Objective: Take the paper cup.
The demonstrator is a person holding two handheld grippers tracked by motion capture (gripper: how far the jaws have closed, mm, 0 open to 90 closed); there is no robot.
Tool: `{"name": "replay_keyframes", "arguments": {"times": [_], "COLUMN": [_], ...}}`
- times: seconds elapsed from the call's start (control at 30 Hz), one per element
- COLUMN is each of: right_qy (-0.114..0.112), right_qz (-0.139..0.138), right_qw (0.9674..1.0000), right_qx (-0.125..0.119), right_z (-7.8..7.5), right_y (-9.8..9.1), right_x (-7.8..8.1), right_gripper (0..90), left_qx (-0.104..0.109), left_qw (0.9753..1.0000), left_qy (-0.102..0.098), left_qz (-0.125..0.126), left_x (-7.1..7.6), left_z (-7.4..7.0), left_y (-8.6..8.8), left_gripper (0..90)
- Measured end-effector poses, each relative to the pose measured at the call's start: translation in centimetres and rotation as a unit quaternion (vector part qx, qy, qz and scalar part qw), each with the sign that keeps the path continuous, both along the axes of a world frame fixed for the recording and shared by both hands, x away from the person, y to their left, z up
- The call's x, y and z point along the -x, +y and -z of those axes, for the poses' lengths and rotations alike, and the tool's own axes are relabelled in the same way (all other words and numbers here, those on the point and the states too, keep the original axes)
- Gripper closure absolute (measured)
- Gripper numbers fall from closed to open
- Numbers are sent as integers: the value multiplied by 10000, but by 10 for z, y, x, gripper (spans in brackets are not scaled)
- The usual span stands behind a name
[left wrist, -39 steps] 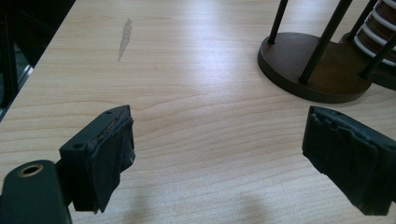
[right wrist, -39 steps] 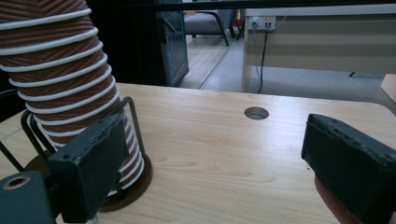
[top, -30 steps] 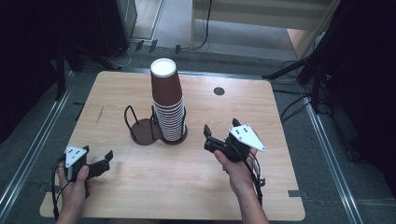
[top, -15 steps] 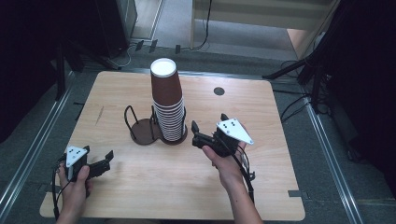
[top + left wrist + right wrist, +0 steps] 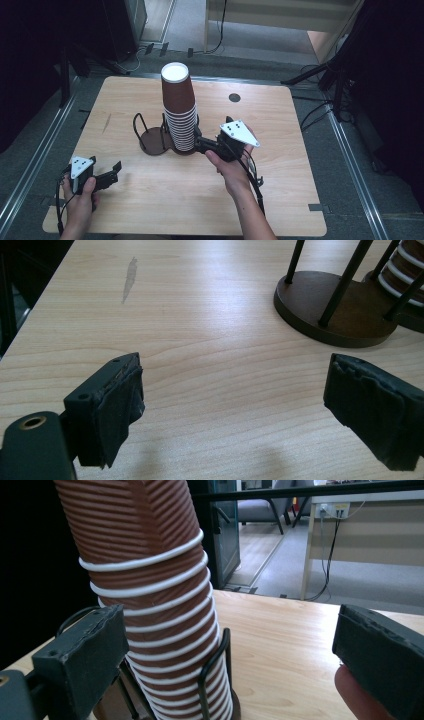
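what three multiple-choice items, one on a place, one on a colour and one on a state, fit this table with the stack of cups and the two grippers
1. Where does the tall stack of brown ribbed paper cups with white rims stand?
A. in one ring of the dark wire cup holder
B. flat on the table's far right corner
C. on the floor

2. What colour is the upturned bottom of the topmost cup?
A. brown
B. white
C. green

3. How do the jaws of the right gripper stand?
A. clamped on a single loose cup
B. open, with the stack between them
C. shut on nothing

Answers:
1 A, since wire uprights rise around the stack's foot on the round base.
2 B, since the high view shows a white disc on top.
3 B, since the right gripper view shows a clear gap between the stack and the jaw on the view's right.
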State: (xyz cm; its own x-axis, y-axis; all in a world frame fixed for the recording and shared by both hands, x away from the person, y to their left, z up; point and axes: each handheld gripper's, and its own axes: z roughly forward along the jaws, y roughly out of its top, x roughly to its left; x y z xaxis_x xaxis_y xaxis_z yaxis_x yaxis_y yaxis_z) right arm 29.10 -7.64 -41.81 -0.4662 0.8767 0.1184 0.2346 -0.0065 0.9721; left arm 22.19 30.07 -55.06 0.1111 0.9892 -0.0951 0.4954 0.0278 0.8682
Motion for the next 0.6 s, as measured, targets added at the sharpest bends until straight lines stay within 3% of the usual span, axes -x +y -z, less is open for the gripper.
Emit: {"name": "replay_keyframes", "arguments": {"times": [0.6], "right_qy": [-26], "right_qz": [-36], "right_qw": [9998], "right_qx": [-182], "right_z": [-9], "right_y": [28], "right_x": [-10], "right_gripper": [10], "left_qx": [17], "left_qw": [10000], "left_qy": [22], "left_qz": [-1], "left_x": [-1], "left_z": [0], "left_y": [0], "left_gripper": [96]}}
